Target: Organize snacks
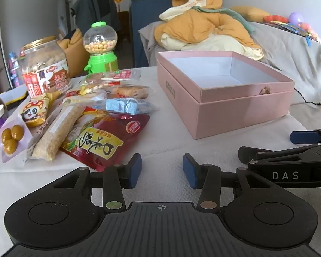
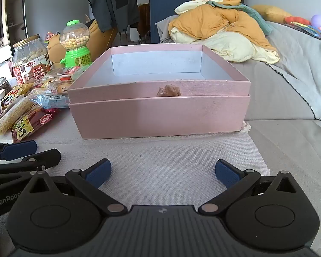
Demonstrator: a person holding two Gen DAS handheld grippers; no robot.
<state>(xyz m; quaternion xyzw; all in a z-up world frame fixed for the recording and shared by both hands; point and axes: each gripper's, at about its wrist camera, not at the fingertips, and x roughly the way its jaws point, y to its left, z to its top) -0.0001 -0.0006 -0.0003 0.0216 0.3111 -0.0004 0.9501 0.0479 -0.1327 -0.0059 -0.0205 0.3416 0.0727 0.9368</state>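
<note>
Counter (image 1: 164, 150) covered by pale cloth. Pink box (image 2: 160, 115) seated toward far right edge, lid off, interior bare. Snack pile spread along left side, apart from box: red pouch (image 1: 104, 137) nearest front edge, grain bar (image 1: 55, 132) touching it at left, blue packet (image 1: 126, 106) behind. Peanut jar (image 1: 46, 64) and green candy dispenser (image 1: 101, 51) noted at far left corner. Left gripper (image 1: 162, 170) held over front edge, jaws parted, nothing between. Right gripper (image 2: 163, 172) spread wide, nothing held, facing box.

Both wrist views look low, forward and downward across the table, sharing the pink box (image 1: 224, 98) nearby.
</note>
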